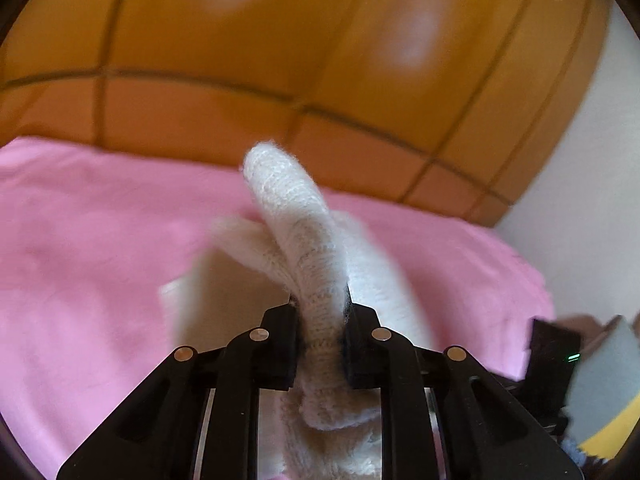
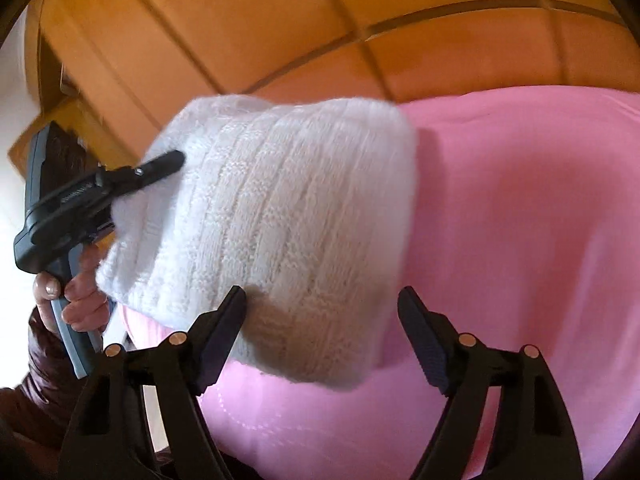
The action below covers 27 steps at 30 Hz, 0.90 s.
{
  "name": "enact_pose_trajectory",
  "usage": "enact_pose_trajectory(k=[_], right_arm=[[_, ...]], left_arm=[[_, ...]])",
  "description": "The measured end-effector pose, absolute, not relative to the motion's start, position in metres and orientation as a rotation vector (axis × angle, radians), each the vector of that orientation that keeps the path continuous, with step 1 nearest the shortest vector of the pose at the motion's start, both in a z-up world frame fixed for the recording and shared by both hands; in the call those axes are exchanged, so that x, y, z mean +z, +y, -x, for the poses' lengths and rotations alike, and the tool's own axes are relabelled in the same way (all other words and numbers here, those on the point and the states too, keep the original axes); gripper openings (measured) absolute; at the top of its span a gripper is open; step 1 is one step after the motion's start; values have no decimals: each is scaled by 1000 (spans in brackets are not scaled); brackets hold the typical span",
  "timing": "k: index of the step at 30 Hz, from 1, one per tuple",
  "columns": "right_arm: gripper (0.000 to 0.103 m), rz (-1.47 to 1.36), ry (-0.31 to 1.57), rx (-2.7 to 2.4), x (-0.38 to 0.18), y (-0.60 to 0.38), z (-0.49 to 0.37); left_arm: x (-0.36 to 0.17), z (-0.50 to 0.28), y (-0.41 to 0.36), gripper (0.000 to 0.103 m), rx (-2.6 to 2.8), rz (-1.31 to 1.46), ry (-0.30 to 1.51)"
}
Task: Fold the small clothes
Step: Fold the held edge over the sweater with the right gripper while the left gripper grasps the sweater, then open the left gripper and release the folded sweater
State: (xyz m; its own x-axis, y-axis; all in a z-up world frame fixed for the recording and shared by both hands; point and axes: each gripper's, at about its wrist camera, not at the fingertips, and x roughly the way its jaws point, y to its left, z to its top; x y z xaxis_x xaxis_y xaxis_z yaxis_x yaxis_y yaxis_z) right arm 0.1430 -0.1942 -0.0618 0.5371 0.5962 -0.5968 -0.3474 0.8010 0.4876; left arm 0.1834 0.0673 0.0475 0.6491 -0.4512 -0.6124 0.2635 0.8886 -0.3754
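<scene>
Currently: left gripper (image 1: 320, 320) pinching white ribbed knit garment (image 2: 280, 216) by one edge, risking slippage; right gripper (image 2: 322, 312) gaping wide, holding nothing.

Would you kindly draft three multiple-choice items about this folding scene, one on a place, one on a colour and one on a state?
1. Where does the left gripper hold the white knitted garment?
A. at its left edge
B. at its right edge
C. at its middle

2. What colour is the cloth under the garment?
A. blue
B. pink
C. green

3. How does the right gripper stand?
A. shut on the garment
B. shut on the cloth
C. open, holding nothing

Answers:
1 A: in the right wrist view its fingers clamp the garment's left edge.
2 B: pink cloth shows below and beside the garment in both views.
3 C: a wide gap shows between its fingers.
</scene>
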Motion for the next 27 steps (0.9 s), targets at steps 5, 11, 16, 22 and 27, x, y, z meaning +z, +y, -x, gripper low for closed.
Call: enact_pose_trajectory(k=[5,11,16,22,27], right_arm=[[78,-252,924,566,-85,-157,-151],[79,-97,878,555,-59,-152,-139],[78,-70,725,494,-11,-162,-139],[73,-68,697,478,-8,-159,-167],[80,27,809,340,-35,-113,-226]], left_arm=[[-15,-181,98,16,-295,265,862],[-15,-172,107,32,-228,308,795],[11,-159,117,36,-191,412,725],[9,-138,101,41,-191,453,701],[-22,-165,95,41,-76,450,778]])
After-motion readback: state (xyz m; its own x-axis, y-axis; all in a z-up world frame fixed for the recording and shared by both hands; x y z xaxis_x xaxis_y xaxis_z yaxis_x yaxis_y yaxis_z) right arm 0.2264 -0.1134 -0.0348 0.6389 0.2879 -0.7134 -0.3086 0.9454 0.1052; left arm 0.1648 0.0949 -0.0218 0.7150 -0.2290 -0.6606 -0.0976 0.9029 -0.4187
